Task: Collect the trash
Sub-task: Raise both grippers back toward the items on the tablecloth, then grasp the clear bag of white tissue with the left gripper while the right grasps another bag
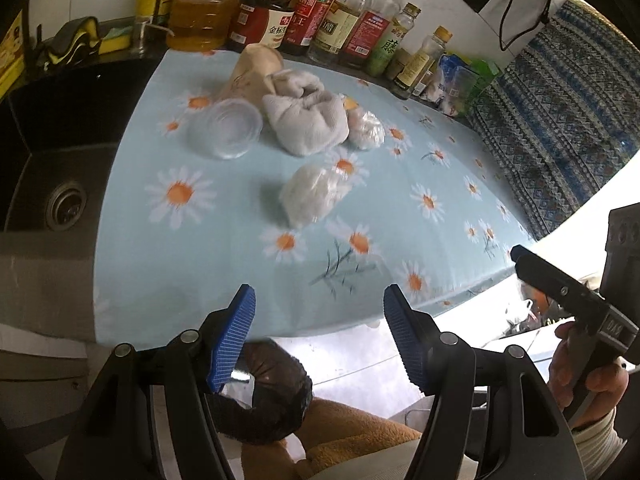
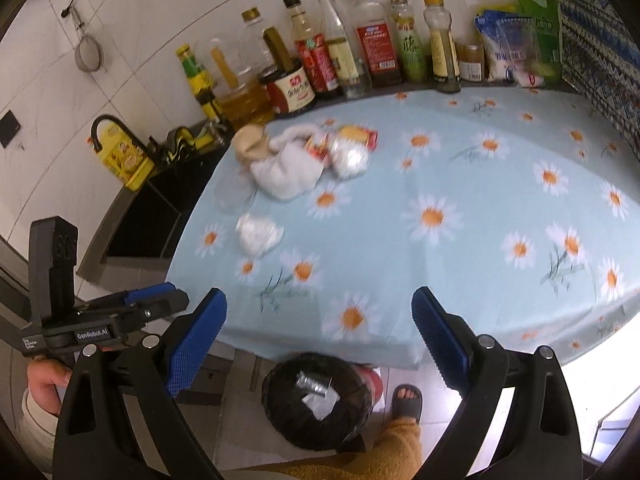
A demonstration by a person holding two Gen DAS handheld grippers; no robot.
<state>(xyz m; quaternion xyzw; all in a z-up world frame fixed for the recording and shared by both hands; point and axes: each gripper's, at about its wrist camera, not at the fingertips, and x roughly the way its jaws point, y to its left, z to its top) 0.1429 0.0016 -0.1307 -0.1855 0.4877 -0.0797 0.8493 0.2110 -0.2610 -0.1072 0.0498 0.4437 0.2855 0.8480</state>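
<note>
Counter, kitchen: covered by a light blue daisy-print cloth (image 1: 248, 264), dark sink (image 1: 64, 200) at its left end

Trash on the cloth, clustered toward the back left:
- clear plastic cup lid (image 1: 226, 128), lying flat, nearest the sink
- brown paper cup (image 1: 254, 70), tipped on its side, behind the lid and touching the cloth bundle
- grey-white crumpled cloth bundle (image 1: 304, 120), between lid and wrapped lumps
- crumpled clear wrapper (image 1: 366, 130), just beside the bundle on its right
- second crumpled clear wrapper (image 1: 314, 196), alone, nearer the front edge, apart from the cluster
- red-and-yellow packet (image 2: 358, 136), seen from the right wrist view, behind the bundle

Bin (image 2: 318, 404): on the floor below the counter's front edge, lined with a black bag, some pale scraps and a shiny piece inside; a sandalled foot (image 2: 406, 400) just beside it

Back row: bottles of oil and sauce (image 2: 304, 64) along the tiled wall, pouches at the right end

Left gripper (image 1: 320, 336): above the front edge of the counter, blue pads (image 1: 236, 344) apart, released, nothing between them

Right gripper (image 2: 320, 340): likewise over the front edge, jaws spread wide, released, grasping nothing; blurred picture

Hands: each wraps a gripper handle, a pale ribbed sleeve at each wrist
</note>
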